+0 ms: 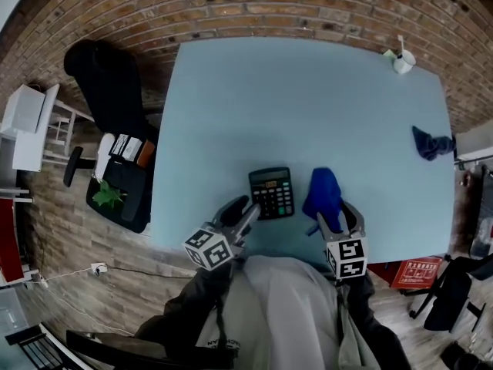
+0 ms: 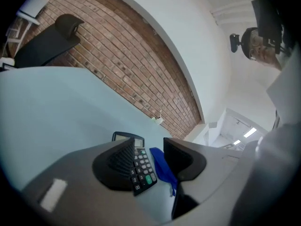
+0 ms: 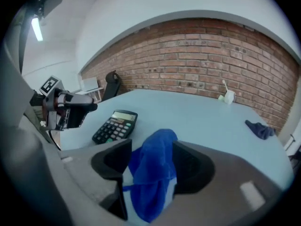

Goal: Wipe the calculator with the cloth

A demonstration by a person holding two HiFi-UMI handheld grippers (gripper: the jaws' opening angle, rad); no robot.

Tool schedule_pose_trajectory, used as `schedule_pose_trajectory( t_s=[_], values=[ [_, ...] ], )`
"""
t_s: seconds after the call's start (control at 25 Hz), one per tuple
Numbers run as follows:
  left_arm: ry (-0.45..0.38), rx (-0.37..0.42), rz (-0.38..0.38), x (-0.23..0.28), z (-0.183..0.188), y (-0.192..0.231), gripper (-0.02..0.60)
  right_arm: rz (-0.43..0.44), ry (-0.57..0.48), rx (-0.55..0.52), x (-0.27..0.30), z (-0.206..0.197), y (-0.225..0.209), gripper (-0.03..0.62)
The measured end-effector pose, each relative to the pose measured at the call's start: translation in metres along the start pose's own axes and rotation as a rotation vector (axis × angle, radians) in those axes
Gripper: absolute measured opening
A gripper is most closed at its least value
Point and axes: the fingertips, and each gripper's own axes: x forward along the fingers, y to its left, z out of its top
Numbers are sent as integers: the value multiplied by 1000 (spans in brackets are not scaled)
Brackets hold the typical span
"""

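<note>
Pale blue table [image 1: 308, 106] lies below. At its near edge the left gripper [image 1: 243, 211] stands partly open and empty, just beside the calculator [image 1: 271, 193]. The right gripper [image 1: 339, 220] gapes wide around the bunched blue cloth [image 1: 323, 191] without pinching it. Farther off are a dark rag [image 1: 430, 142] and a white cup [image 1: 402, 60].

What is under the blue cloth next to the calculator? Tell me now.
Only the table shows around the bunched blue cloth, which lies between the right gripper's open jaws, apart from the calculator. Anything beneath its folds is covered.
</note>
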Motion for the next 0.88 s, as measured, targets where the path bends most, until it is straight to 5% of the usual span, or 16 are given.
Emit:
schedule_pose_trajectory(
  t_s=[0.12,0.28,0.64,0.76,0.88],
  values=[
    [70,-38,25,8,-10,17,253,4,106,-1,13,-24,-10,273],
    [163,-56,46,21,-27,35,293,31,216,-109,36,-44,-3,279],
    [346,25,48,47,-46,40,315,24,206,-176,65,-34,-3,273],
    [404,69,83,51,-55,41,316,-1,197,-184,67,-30,-6,135],
    [449,120,76,56,-62,37,321,55,117,-47,65,-11,-2,112]
  ],
)
